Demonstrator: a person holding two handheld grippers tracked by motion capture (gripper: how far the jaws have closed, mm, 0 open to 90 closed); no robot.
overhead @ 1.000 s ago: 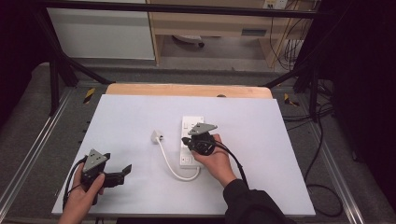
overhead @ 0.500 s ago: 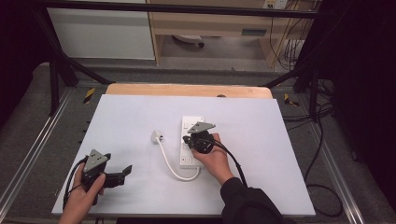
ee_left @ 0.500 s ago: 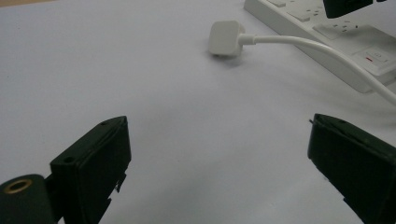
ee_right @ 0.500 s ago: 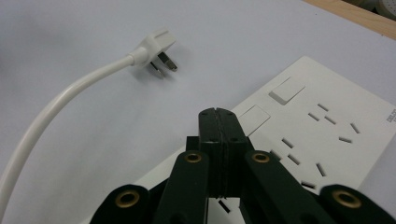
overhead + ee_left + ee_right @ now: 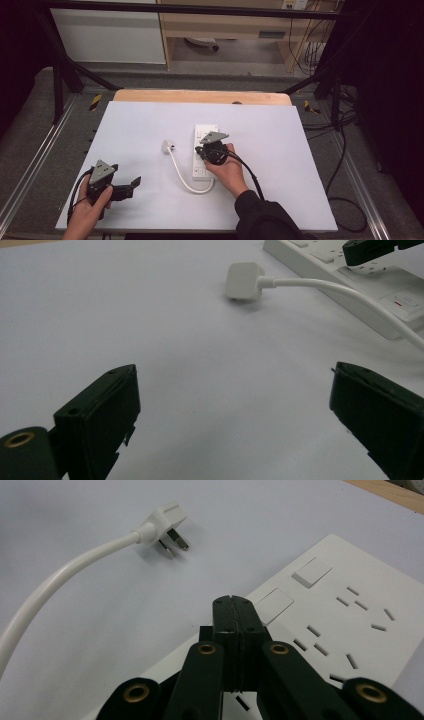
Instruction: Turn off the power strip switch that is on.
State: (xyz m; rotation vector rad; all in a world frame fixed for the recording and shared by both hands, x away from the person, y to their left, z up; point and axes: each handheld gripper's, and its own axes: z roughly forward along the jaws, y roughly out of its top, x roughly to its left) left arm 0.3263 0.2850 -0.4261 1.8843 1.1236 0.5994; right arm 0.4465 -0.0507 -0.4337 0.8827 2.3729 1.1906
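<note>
A white power strip (image 5: 206,134) lies at the middle of the white table (image 5: 280,150). Its white cable (image 5: 182,177) loops left to a white plug (image 5: 167,146) that lies loose on the table, prongs (image 5: 175,541) bare. My right gripper (image 5: 233,605) is shut with nothing between its jaws. Its tips sit at the strip's (image 5: 350,620) edge beside a rocker switch (image 5: 274,605); I cannot tell whether they touch. My left gripper (image 5: 235,385) is wide open and holds nothing, low over the table at the front left (image 5: 129,187). The plug (image 5: 243,281) lies well beyond it.
A wooden board edge (image 5: 200,96) runs along the table's far side. Metal frame rails (image 5: 30,165) flank the table, and black cables (image 5: 345,200) lie on the floor to the right. Shelving (image 5: 230,25) stands behind.
</note>
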